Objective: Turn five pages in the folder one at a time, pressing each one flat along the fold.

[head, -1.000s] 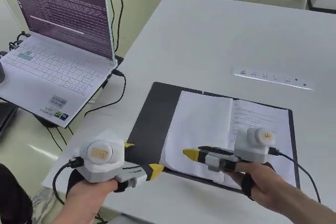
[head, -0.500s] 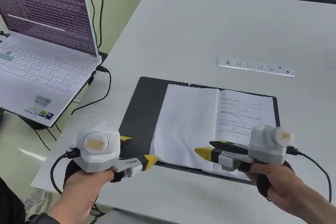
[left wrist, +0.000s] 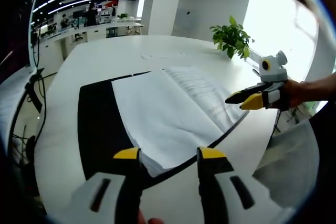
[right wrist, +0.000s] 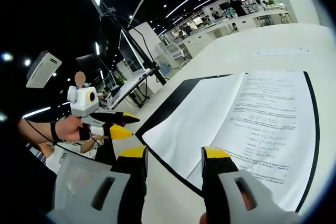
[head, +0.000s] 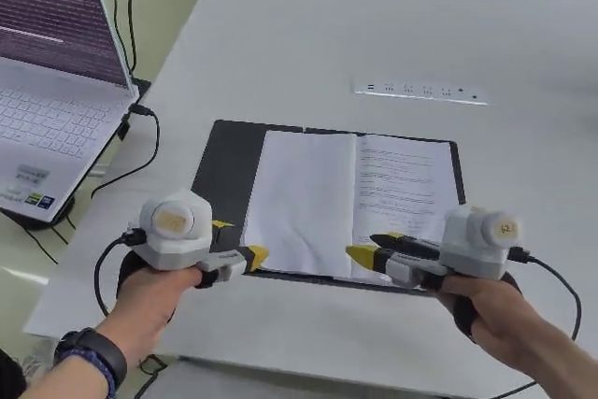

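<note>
Lying open: folder; left claw, right claw spread, apparently empty

I note the folder lying open on the counter, close to the near edge. A socket strip sits behind it. A laptop stands beyond the counter's left edge. My left gripper is at the folder's near-left corner, my right gripper over its near-right part.

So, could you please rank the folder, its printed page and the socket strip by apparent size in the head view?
Largest: folder.
Then: printed page.
Smallest: socket strip, though it lies farther from the camera, so it may look smaller than it is.
</note>
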Action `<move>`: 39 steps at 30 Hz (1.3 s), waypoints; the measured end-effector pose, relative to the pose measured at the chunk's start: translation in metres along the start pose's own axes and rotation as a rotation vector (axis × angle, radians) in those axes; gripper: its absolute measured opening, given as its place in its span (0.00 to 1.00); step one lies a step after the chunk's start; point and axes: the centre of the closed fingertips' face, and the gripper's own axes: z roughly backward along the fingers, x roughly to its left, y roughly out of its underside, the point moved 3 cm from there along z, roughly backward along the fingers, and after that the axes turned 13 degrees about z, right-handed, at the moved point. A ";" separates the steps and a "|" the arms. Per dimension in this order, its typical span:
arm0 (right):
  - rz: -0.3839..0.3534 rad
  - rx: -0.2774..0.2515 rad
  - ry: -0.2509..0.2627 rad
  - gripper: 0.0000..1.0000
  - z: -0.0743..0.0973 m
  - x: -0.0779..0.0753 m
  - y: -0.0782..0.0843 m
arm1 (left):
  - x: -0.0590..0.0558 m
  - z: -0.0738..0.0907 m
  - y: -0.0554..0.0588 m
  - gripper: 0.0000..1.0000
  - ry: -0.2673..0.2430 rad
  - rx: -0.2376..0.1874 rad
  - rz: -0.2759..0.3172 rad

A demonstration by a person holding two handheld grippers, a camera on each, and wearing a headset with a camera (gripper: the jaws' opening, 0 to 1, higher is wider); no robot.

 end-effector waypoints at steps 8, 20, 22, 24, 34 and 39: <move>-0.027 -0.008 0.027 0.39 0.012 -0.004 0.008 | -0.004 -0.016 0.005 0.31 -0.004 0.029 0.002; -0.059 -0.010 0.058 0.38 0.022 -0.008 0.014 | 0.011 -0.030 0.029 0.14 -0.046 0.087 0.033; -0.059 -0.009 0.059 0.39 0.022 -0.009 0.015 | 0.015 -0.030 0.033 0.10 -0.060 0.097 0.037; -0.060 -0.007 0.059 0.39 0.023 -0.009 0.016 | 0.022 -0.031 0.038 0.02 -0.091 0.112 0.033; -0.057 0.010 0.038 0.36 0.020 -0.006 0.020 | 0.030 -0.034 0.045 0.00 -0.148 0.108 -0.016; -0.067 0.012 0.026 0.29 0.014 -0.008 0.020 | 0.032 -0.032 0.048 0.00 -0.148 0.076 -0.033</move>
